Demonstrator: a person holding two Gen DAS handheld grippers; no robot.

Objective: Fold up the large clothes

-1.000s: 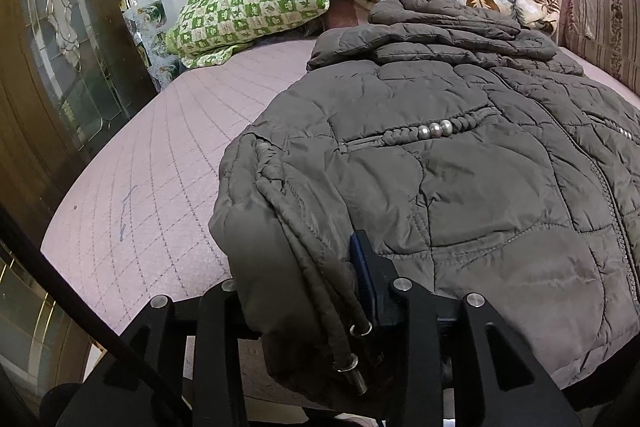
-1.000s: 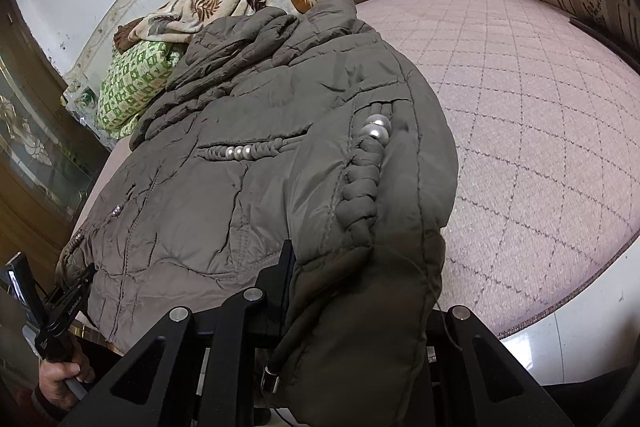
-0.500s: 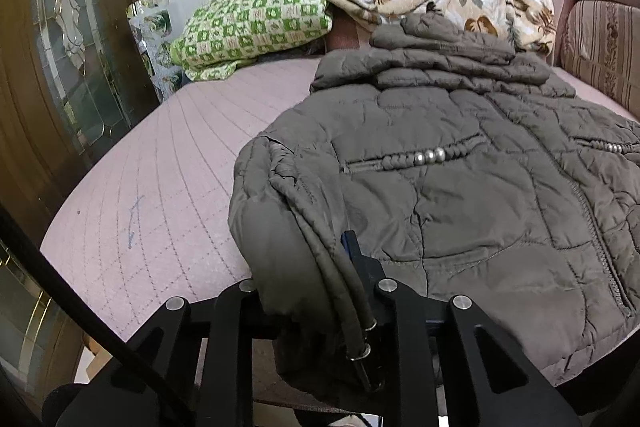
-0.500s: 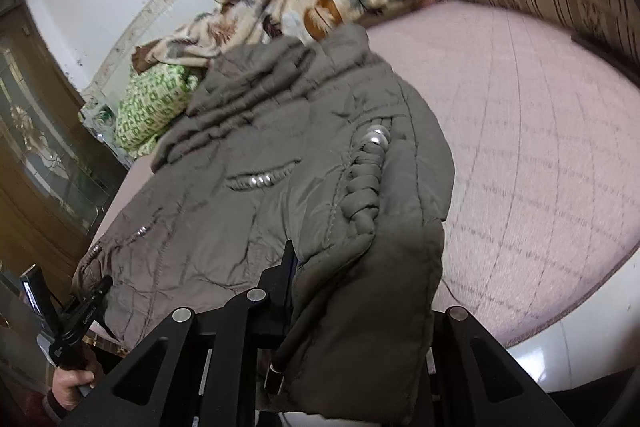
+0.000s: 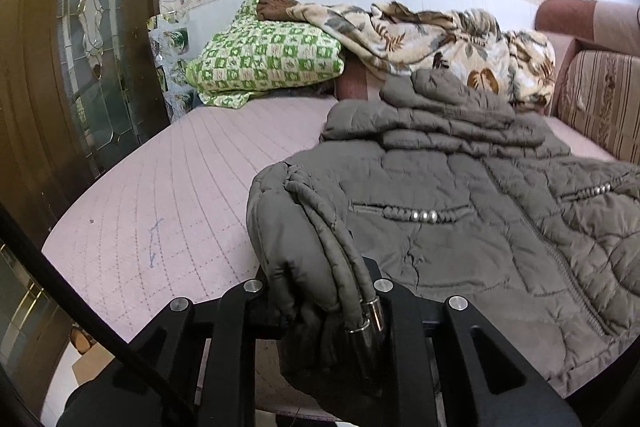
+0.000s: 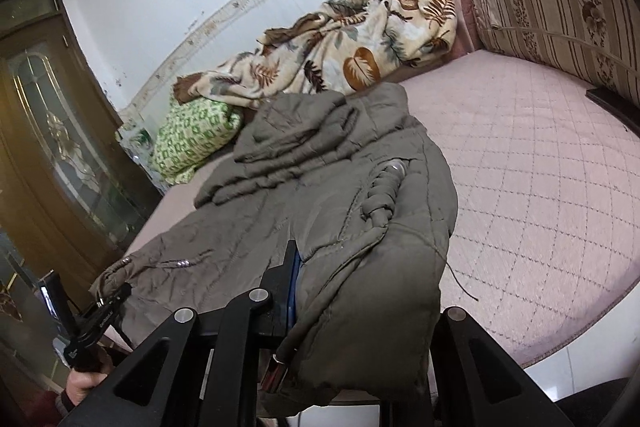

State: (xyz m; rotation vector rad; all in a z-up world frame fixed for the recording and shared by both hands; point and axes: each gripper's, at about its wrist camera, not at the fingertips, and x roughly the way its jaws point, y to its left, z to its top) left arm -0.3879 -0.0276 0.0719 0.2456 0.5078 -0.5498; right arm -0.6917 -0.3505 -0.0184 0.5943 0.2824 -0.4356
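The grey padded jacket (image 5: 460, 227) lies on the bed (image 5: 168, 195), hood toward 12 o'clock. Left tongs (image 5: 320, 291) are closing on its hem corner; right tongs (image 6: 340, 307) are clamped on the other. Sides look folded in; the lengthwise fold remains.

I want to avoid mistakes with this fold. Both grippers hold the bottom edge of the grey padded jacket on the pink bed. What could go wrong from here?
1. The left gripper, its jaws closing, pinches the grey padded jacket together with its metal-tipped drawcords; the thick bunch may slip out.
2. The right gripper holds only a small fold, so the hem may sag unevenly.
3. The hood lies crumpled near the leaf-print blanket; folding could trap wrinkles.
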